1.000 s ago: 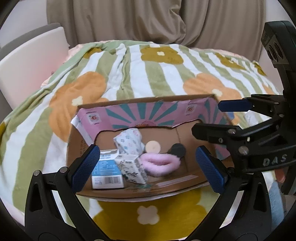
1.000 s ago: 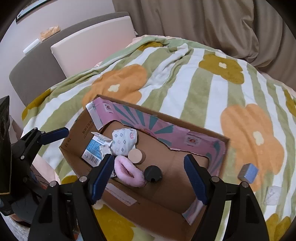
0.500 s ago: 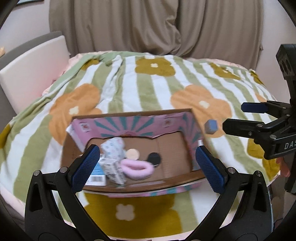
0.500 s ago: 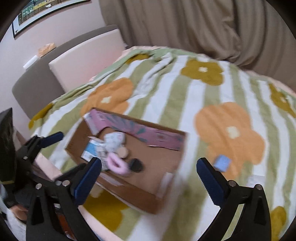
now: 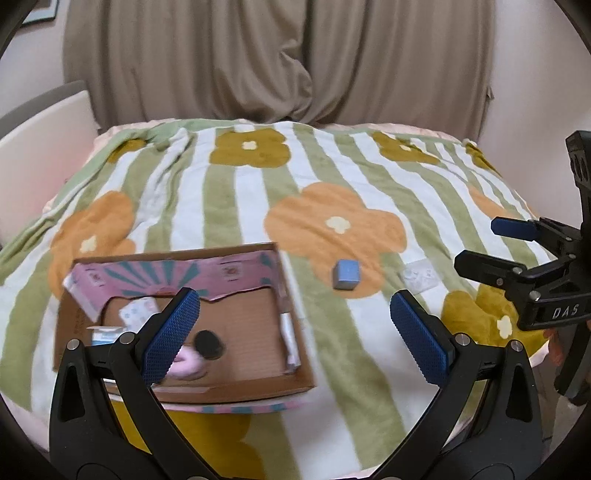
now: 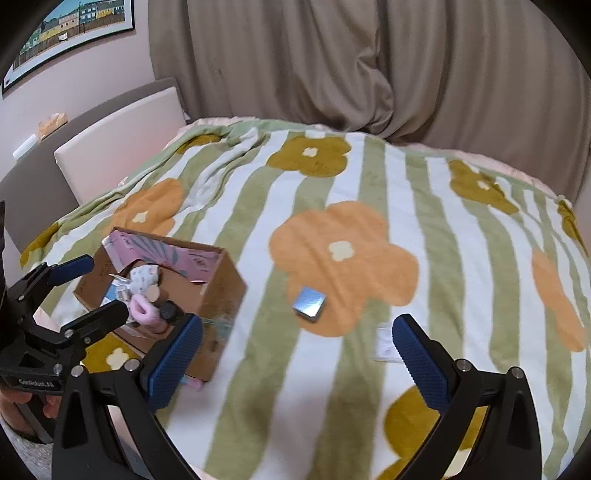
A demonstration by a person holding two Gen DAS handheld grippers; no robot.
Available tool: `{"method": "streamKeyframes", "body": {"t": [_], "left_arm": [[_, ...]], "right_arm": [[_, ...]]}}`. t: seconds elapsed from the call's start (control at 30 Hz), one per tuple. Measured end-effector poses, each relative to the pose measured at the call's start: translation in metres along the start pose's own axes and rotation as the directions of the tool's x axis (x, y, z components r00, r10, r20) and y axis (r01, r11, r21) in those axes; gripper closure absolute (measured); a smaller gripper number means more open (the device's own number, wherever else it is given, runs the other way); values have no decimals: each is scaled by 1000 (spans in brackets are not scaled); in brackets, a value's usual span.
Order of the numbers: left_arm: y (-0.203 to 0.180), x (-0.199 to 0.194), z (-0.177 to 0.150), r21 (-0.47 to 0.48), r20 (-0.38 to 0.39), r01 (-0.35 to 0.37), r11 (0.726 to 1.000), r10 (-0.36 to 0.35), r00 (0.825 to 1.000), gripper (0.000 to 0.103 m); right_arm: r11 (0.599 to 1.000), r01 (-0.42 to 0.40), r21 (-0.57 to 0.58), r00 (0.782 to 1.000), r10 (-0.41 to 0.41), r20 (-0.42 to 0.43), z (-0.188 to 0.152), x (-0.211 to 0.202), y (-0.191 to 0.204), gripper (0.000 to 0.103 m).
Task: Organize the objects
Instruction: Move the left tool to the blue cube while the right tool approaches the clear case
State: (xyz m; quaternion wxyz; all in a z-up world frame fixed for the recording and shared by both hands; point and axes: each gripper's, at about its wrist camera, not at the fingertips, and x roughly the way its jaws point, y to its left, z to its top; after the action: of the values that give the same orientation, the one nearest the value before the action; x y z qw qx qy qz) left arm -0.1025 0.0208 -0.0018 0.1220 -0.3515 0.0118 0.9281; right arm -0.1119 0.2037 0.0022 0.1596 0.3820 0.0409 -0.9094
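Observation:
A cardboard box [image 5: 291, 384] with a pink inner flap lies on the flowered blanket at the near left; it also shows in the right wrist view [image 6: 225, 288]. Inside are a pink fuzzy ring [image 6: 142, 314], a black round item [image 5: 208, 345], a patterned pouch [image 6: 144, 277] and small cartons. A small blue block [image 5: 346, 274] lies on an orange flower to the box's right, and shows in the right wrist view [image 6: 309, 303]. A flat white packet [image 5: 419, 277] lies further right. My left gripper [image 5: 295, 332] is open and empty. My right gripper [image 6: 297, 354] is open and empty above the blanket.
The blanket [image 5: 251, 206] covers a rounded bed. Beige curtains [image 5: 277, 59] hang behind it. A white and grey headboard [image 6: 110, 136] stands at the left. A framed picture [image 6: 70, 26] hangs on the wall.
Both grippers have pulled back and swung right, away from the box. The blue block and white packet have come into fuller view.

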Motion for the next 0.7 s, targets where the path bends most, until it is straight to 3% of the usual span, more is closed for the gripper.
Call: {"method": "streamKeyframes", "body": {"t": [0.13, 0.27, 0.5, 0.7], "left_arm": [[-25, 20, 4, -8, -18, 52, 999, -52, 998, 0], [-49, 46, 6, 6, -50, 58, 998, -58, 997, 0], [-89, 101, 10, 26, -73, 61, 998, -59, 996, 0], [-104, 160, 2, 13, -129, 50, 999, -48, 990, 1]], "right_arm": [[1000, 27, 4, 999, -27, 19, -12, 1, -21, 1], [999, 45, -3, 998, -44, 43, -28, 5, -42, 1], [990, 136, 31, 990, -135, -32, -55, 34, -85, 1], [990, 117, 73, 989, -110, -98, -72, 75, -110, 1]]}}
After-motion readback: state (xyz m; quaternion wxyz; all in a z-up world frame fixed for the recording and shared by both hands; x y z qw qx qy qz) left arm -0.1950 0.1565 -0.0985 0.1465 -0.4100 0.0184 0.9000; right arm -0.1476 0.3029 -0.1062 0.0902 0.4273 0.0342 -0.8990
